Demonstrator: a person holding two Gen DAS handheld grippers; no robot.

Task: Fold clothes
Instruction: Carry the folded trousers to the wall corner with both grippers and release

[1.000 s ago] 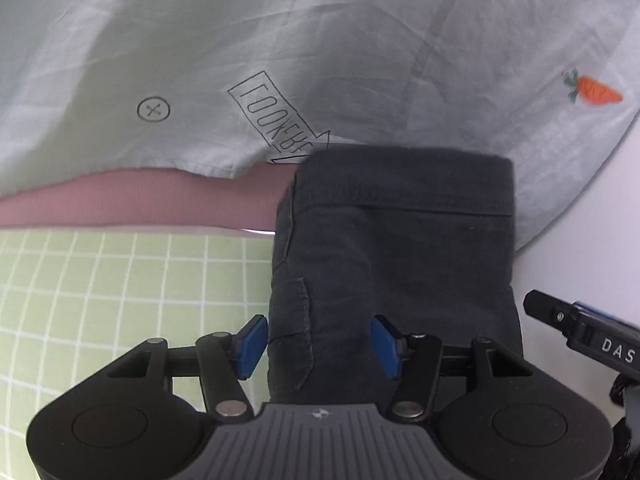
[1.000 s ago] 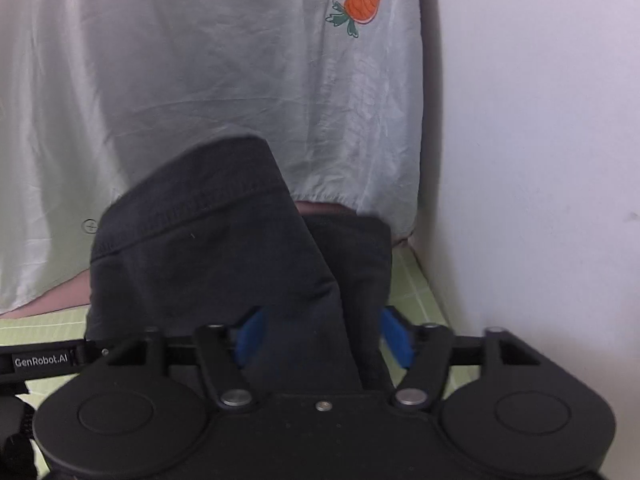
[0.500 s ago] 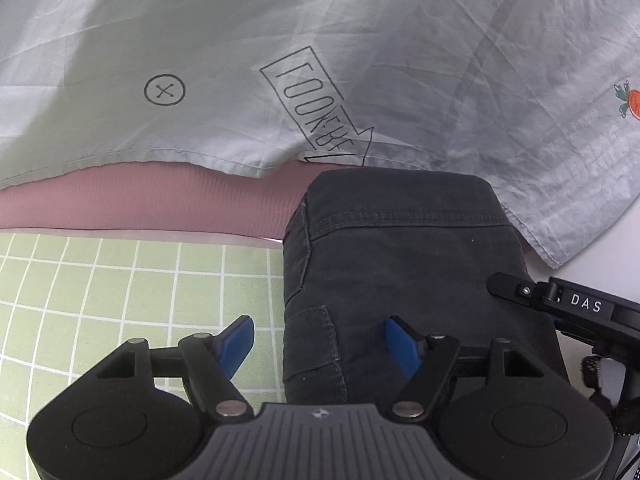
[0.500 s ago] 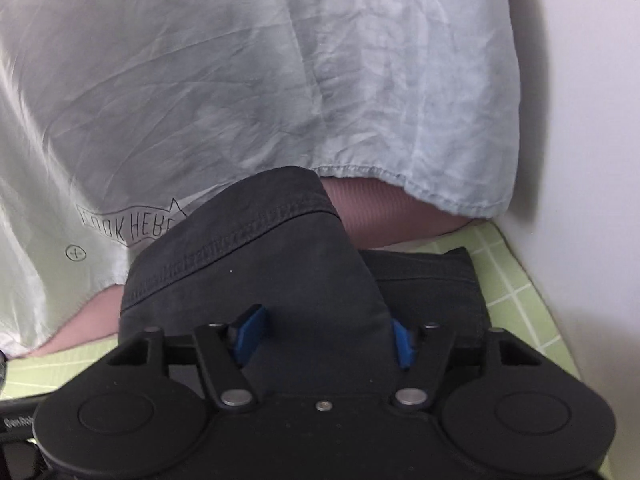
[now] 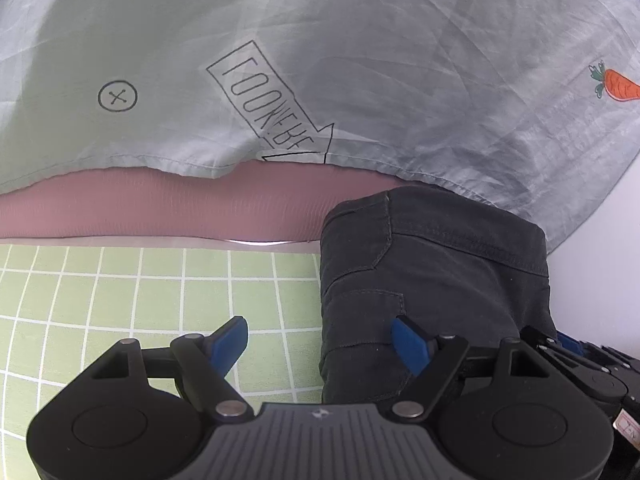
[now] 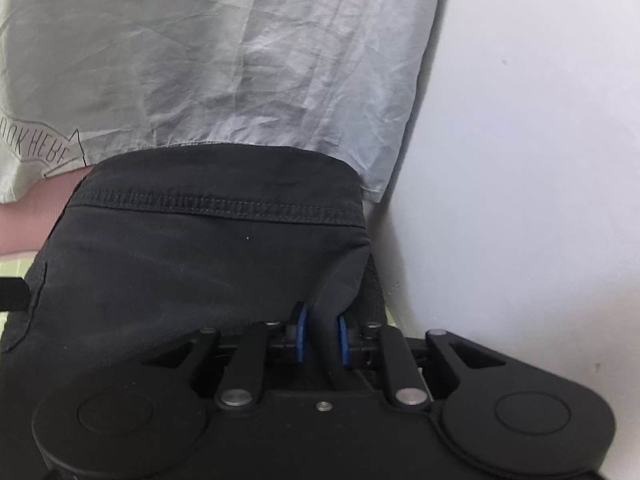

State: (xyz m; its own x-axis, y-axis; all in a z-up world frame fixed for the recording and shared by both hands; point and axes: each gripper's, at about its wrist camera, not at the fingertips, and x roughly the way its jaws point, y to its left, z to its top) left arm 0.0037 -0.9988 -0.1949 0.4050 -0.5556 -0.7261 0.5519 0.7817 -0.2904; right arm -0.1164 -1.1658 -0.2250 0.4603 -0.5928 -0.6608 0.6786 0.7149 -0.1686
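**Now: dark garment pinched at its right edge**

Folded dark grey trousers (image 5: pixel 436 280) lie on the green gridded mat (image 5: pixel 120 300), just below the pale printed cloth (image 5: pixel 320 60). Right gripper (image 6: pixel 321 338) jaws are closing, pinching a fold; left gripper (image 5: pixel 320 344) is opening, holding nothing.

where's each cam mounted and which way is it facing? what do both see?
Left wrist: on the left gripper, looking forward and down along its blue fingers at the green grid mat, the folded dark trousers and the pale sheet behind; its jaws are opening, one pad over the trousers' edge.
Right wrist: on the right gripper, low and close behind the trousers, white surface to the right; its jaws are closing on a fold of them.
Shared: trousers, sheet with the arrow print, pink layer beneath it.
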